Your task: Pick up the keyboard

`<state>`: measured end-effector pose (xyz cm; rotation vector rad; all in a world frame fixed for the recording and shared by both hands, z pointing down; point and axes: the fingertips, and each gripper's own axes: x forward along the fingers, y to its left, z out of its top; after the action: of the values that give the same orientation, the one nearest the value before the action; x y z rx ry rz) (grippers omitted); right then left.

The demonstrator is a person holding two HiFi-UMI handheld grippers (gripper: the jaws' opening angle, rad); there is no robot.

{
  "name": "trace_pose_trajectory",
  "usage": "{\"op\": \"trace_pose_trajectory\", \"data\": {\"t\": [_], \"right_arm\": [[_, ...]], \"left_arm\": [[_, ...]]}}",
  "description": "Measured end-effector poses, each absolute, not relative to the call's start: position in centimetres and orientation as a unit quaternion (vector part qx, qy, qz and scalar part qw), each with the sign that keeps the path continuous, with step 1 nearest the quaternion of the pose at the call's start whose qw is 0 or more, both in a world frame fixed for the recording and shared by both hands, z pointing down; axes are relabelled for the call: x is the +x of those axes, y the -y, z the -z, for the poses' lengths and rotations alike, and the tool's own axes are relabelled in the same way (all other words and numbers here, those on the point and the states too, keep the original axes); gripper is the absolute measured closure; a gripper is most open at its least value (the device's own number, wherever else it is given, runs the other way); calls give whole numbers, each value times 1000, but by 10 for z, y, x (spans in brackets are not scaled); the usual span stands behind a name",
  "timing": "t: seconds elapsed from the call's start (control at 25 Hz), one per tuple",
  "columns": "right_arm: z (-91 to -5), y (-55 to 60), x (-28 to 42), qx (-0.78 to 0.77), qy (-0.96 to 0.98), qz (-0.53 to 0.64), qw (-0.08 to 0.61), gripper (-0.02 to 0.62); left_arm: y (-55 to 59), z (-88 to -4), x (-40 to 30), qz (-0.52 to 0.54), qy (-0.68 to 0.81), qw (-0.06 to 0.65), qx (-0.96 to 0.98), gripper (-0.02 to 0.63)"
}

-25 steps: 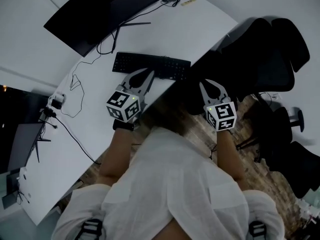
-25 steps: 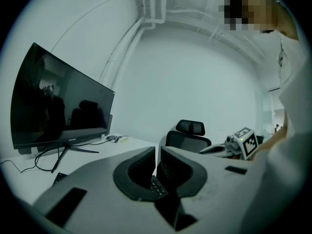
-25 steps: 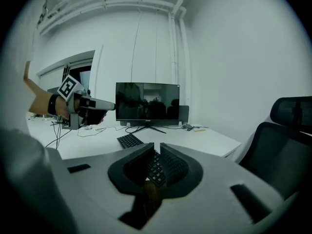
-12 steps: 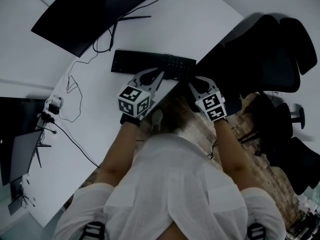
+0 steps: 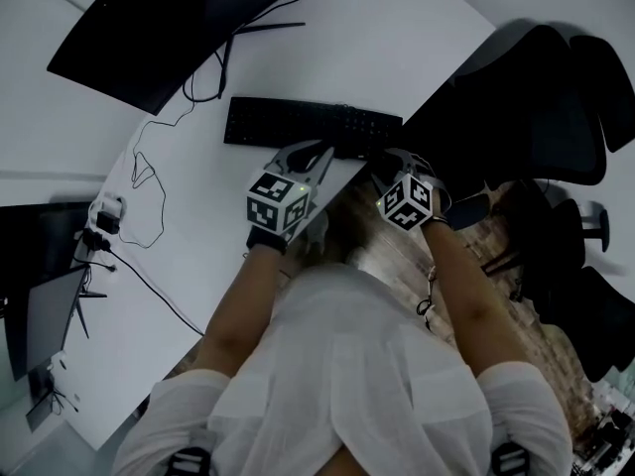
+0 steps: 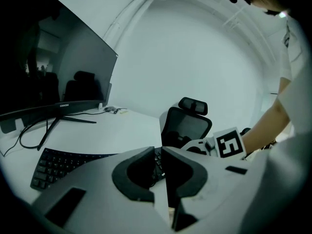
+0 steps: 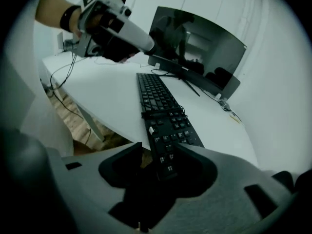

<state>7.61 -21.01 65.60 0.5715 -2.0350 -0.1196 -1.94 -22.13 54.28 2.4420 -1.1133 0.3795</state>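
Straddling the right end of the keyboard, the right claw is released. Its jaws have just been opening, and that end of the keyboard lies between them with no pad pressing on it. The left claw is clenched on nothing, its tips together close to the keyboard's front edge.

The keyboard lies flat on the white surface, in front of the dark monitor. Its right end reaches the surface's edge, with the black chair beyond.

The main risk is a grip on one end only. The keyboard is long, so a lift from its right end would likely make the far end sag and twist the board out of the pads. The keys add to this: pads closing on keycaps rather than on the frame could slide, or press the keys down and loosen.

The left claw is a second risk. While clenched it cannot share the load, and a bump from its tips could push the keyboard askew before the right claw closes.

A cable loops near the keyboard's left end. I cannot tell whether it belongs to the keyboard, but if it does it may tug back during a lift. A slip at this edge would probably drop the keyboard towards the floor.
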Motion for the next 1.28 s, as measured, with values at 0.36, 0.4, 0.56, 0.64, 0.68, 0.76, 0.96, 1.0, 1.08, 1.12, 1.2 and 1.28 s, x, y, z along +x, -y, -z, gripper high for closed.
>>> {"op": "trace_pose_trajectory", "data": {"t": [0.36, 0.4, 0.56, 0.64, 0.68, 0.76, 0.96, 1.0, 1.08, 1.12, 1.2, 1.28], "right_arm": [[-697, 226, 74, 203, 772, 152, 583, 337], [-699, 228, 74, 202, 764, 161, 592, 333], [-705, 237, 76, 198, 729, 211, 621, 331], [-707, 242, 77, 195, 710, 237, 634, 330], [-709, 244, 77, 193, 702, 246, 640, 331], [-713, 246, 77, 194, 691, 258, 647, 331], [-711, 248, 77, 206, 694, 244, 645, 352], [-710, 248, 77, 205, 697, 237, 645, 360], [-706, 247, 76, 202, 703, 222, 644, 375], [-703, 247, 76, 200, 707, 215, 643, 383], [-696, 246, 76, 193, 716, 200, 640, 406], [-689, 246, 76, 184, 726, 181, 638, 421]], "left_arm": [[223, -560, -28, -160, 396, 234, 874, 571], [224, -561, -28, -159, 395, 235, 874, 571], [225, -562, -26, -161, 390, 239, 875, 571], [226, -562, -26, -162, 388, 241, 875, 571], [226, -562, -26, -161, 386, 243, 875, 571], [224, -563, -26, -163, 384, 245, 875, 571], [223, -566, -30, -177, 380, 241, 876, 571], [223, -566, -31, -178, 379, 241, 875, 571], [224, -566, -32, -181, 378, 240, 876, 571], [224, -565, -33, -183, 377, 238, 877, 571], [226, -563, -33, -188, 373, 231, 879, 571], [230, -561, -35, -197, 369, 223, 881, 571]]}}
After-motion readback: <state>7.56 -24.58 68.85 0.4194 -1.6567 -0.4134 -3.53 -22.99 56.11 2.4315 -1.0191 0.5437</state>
